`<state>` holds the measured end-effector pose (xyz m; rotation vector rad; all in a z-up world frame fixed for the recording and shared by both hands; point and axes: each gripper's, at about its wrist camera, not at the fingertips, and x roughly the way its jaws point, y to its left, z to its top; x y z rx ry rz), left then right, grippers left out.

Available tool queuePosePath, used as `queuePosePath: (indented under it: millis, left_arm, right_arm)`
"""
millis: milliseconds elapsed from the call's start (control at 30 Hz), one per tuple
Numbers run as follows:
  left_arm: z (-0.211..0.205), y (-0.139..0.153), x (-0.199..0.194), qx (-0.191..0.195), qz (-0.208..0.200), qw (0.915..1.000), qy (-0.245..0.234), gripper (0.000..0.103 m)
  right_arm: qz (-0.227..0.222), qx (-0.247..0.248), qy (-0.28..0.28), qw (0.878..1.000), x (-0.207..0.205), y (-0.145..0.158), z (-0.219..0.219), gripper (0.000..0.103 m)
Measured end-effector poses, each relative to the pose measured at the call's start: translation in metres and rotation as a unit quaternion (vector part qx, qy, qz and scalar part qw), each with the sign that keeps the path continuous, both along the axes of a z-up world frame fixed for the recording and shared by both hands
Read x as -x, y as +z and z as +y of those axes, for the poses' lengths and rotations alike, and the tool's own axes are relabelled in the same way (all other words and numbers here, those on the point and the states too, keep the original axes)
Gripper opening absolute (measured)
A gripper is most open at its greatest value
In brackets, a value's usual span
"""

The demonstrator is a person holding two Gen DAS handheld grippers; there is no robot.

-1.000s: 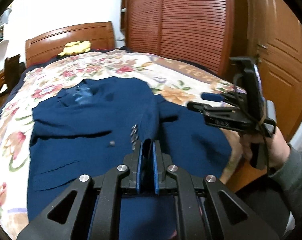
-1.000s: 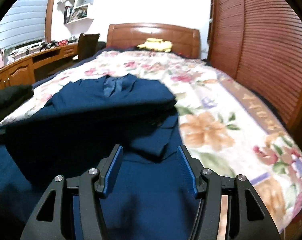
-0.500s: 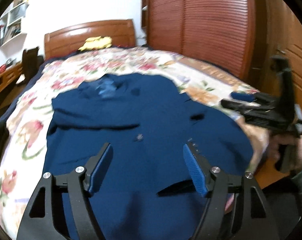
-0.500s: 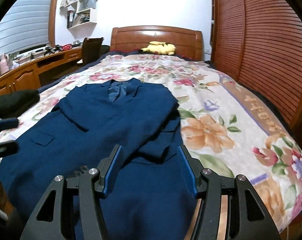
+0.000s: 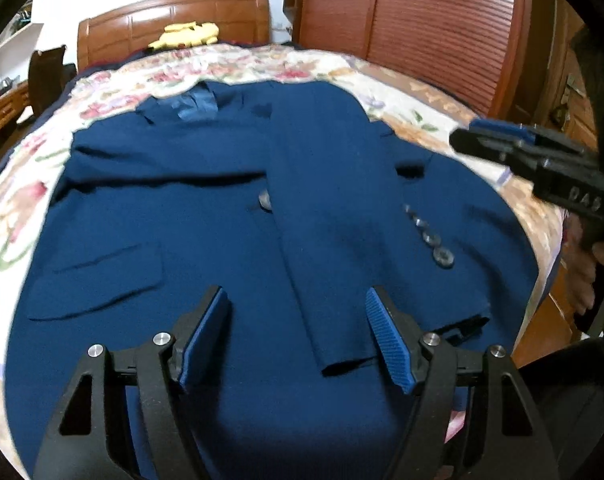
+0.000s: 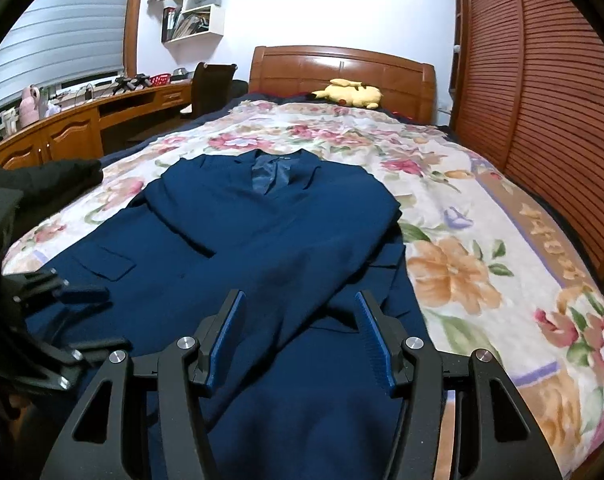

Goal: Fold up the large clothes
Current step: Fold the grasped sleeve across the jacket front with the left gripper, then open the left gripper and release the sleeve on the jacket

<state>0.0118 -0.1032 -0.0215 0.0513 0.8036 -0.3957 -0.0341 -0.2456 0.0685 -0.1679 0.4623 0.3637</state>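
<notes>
A navy blue suit jacket (image 5: 205,216) lies face up on the floral bedspread (image 5: 113,96), collar toward the headboard. Its right sleeve (image 5: 322,240) lies folded lengthwise down the jacket's front, the cuff with several buttons (image 5: 430,236) near the hem. My left gripper (image 5: 297,336) is open and empty, just above the jacket's lower front beside the sleeve end. My right gripper (image 6: 297,336) is open and empty above the jacket (image 6: 261,240) near the bed's foot. It also shows in the left wrist view (image 5: 542,160) at the right.
A wooden headboard (image 6: 342,68) with a yellow plush toy (image 6: 350,94) stands at the far end. A slatted wooden wardrobe (image 6: 542,100) runs along the right. A wooden desk (image 6: 61,128) and chair (image 6: 209,88) stand on the left. A dark folded garment (image 6: 41,176) lies at the bed's left edge.
My left gripper let go of the sleeve, opened, and the sleeve now lies flat down the jacket's front. Both grippers moved back toward the foot of the bed.
</notes>
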Motion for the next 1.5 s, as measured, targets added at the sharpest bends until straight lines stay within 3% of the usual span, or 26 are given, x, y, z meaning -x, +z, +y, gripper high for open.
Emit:
queuePosePath:
  millis: [100,167,333,433,633,800,1067,1333,1500]
  left_arm:
    - [-0.003,-0.001,0.002,0.003,-0.001,1.0,-0.009,0.058]
    - [-0.004,0.001,0.004,0.009,0.006,0.9997,-0.024,0.039]
    - [-0.01,0.004,0.01,0.003,0.012,0.9987,-0.05,0.025]
    - [-0.009,0.007,0.01,-0.001,0.011,0.9987,-0.049,0.006]
    - [0.022,0.048,0.007,0.002,-0.033,0.9993,-0.016,0.005]
    - [0.049,0.074,-0.008,-0.022,-0.057,0.998,0.012,0.005]
    - [0.091,0.065,-0.047,-0.052,-0.036,0.9957,0.067,0.005]
    - [0.104,0.052,-0.031,-0.043,-0.046,0.9952,0.075,0.007]
    - [0.11,0.055,-0.013,-0.05,-0.073,0.9927,0.082,0.007]
  right_arm:
    - [0.001,0.0,0.003,1.0,-0.001,0.0,0.001,0.058]
    - [0.002,0.001,0.003,1.0,-0.001,0.0,0.001,0.058]
    - [-0.001,0.006,0.001,1.0,-0.002,0.0,0.002,0.058]
    - [-0.003,0.005,0.0,1.0,-0.002,-0.001,0.002,0.058]
    - [-0.009,0.008,0.0,1.0,-0.001,0.0,0.001,0.058]
    - [-0.011,0.004,0.0,1.0,-0.001,-0.001,-0.001,0.058]
    - [-0.01,0.006,0.002,1.0,-0.002,-0.002,-0.001,0.058]
    - [-0.008,0.009,0.001,1.0,-0.003,-0.002,-0.003,0.058]
    - [-0.006,0.013,0.003,1.0,-0.004,-0.003,-0.002,0.058]
